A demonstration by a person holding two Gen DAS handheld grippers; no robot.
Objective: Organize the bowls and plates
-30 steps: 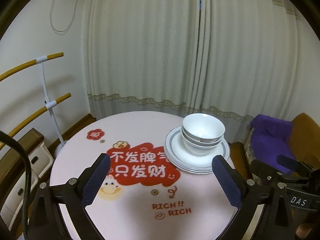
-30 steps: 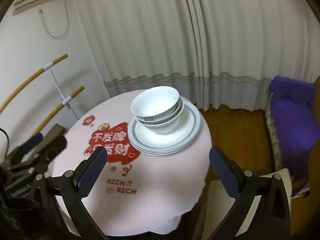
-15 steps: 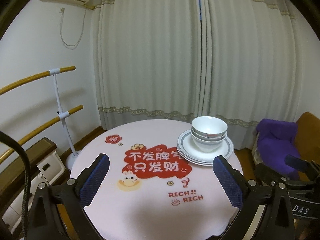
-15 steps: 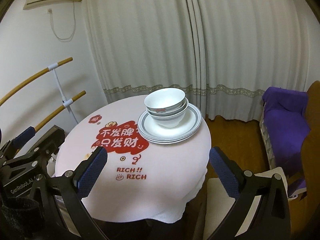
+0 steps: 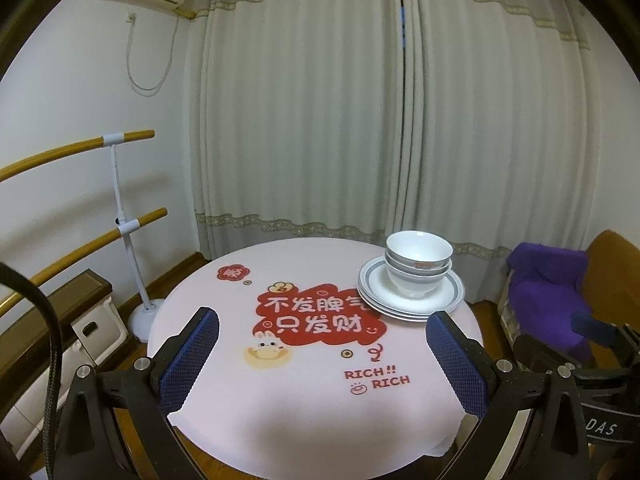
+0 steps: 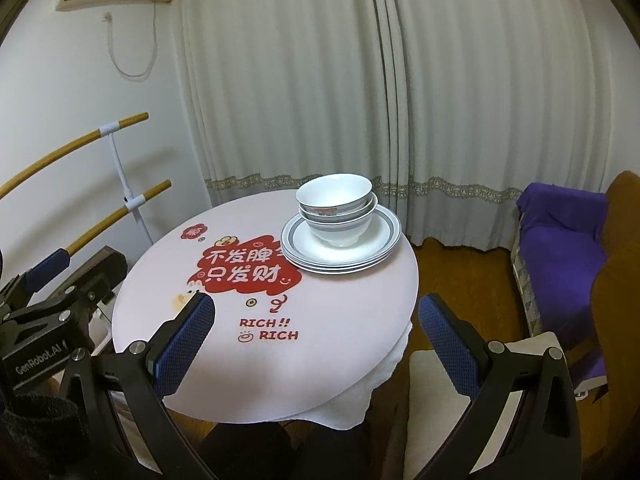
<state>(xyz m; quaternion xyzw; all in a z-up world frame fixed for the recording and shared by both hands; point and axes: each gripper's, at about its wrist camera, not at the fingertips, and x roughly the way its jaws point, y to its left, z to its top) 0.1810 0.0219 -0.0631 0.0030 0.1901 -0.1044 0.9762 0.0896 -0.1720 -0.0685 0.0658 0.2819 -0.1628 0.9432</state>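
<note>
Bowls (image 5: 418,262), white, nested in one stack, upright, standing on plates (image 5: 412,300); plates white with grey rim band, stacked flat on the far right part of round table (image 5: 312,400). Table cover pale pink, printed with a red cartoon motif and "RICH!! RICH" lettering. Left gripper (image 5: 322,354): blue-padded fingers spread wide apart, holding nothing, hovering at the near table edge, well short of the stack. Right gripper (image 6: 316,336): fingers likewise spread wide and empty, over the near right table edge, clear of the plates. Curtain (image 6: 360,80), pale, closed, behind the table. Purple cloth (image 6: 560,236) draped over a brown seat at right
</note>
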